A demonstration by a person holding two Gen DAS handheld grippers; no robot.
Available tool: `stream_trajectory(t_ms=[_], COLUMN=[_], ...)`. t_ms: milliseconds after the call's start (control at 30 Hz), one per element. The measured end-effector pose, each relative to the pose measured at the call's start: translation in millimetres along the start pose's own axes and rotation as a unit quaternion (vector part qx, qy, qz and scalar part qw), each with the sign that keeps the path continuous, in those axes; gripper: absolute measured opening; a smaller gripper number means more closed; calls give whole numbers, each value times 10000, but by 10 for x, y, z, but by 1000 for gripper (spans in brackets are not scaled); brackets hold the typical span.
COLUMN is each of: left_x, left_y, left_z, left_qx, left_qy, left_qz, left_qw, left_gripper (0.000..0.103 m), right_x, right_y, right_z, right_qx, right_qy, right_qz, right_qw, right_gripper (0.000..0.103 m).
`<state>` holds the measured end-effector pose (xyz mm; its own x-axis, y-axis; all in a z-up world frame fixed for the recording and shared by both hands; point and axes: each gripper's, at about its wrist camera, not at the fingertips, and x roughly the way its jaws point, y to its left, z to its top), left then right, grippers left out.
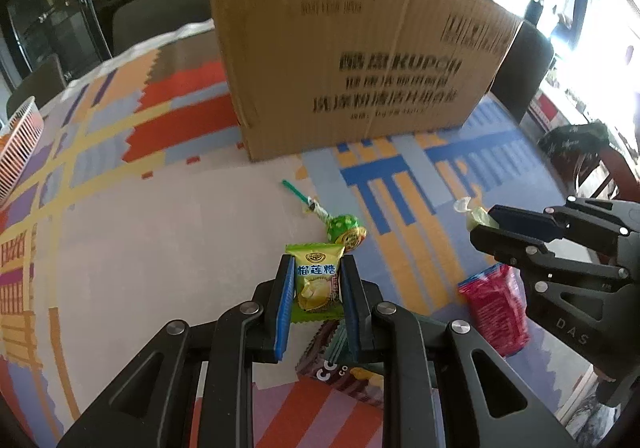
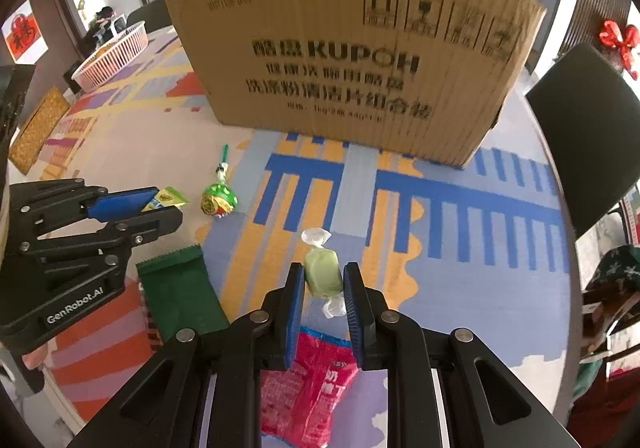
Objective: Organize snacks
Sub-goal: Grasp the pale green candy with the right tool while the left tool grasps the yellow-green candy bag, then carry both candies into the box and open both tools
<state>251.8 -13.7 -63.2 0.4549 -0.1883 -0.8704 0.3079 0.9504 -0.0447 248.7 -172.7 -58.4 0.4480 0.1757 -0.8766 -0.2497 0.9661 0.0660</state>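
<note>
1. Green and yellow foil, a small durian candy packet (image 1: 316,280), is sitting clamped between the blue pads of the left gripper (image 1: 314,268), whose jaws are closed in on its two sides; its long axis is running straight ahead along the fingers, with the crimped top edge pointing toward the big brown cardboard box (image 1: 352,60).
2. The right gripper (image 2: 323,276) is pinching a pale green twist-wrapped candy (image 2: 323,274) in the same way, jaws narrowed onto it, its long axis lying along the fingers and one clear twisted end pointing at the box.
3. A green foil lollipop (image 1: 346,228) is lying on the patterned tablecloth (image 1: 160,216) just beyond the left gripper, its green stick pointing up and left toward the box's near corner.
4. A pink plastic snack pouch (image 2: 312,380) is lying flat under the right gripper, partly covered by its fingers; its print is too blurred to read.
5. A dark green packet (image 2: 180,296) is lying between the two grippers, its lower end hidden behind the right gripper's frame.
6. A white slatted basket (image 2: 114,56) is standing far left, well apart from the snacks; in the left wrist view it is being cut off at the edge.
</note>
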Motion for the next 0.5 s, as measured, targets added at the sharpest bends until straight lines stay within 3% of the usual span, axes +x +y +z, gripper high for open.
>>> stream_trajectory(t_ms=[500], left_x=[-647], left_y=[-38], left_z=[270], left_qx=[-81], left_qy=[-847], left_qz=[-79], left_qw=[9963], left_gripper=[23], right_x=[-631], right_y=[32], right_z=[189], right_qx=[95], right_qy=[-782], right_qz=[20], right_qw=[9969], right_gripper=[19])
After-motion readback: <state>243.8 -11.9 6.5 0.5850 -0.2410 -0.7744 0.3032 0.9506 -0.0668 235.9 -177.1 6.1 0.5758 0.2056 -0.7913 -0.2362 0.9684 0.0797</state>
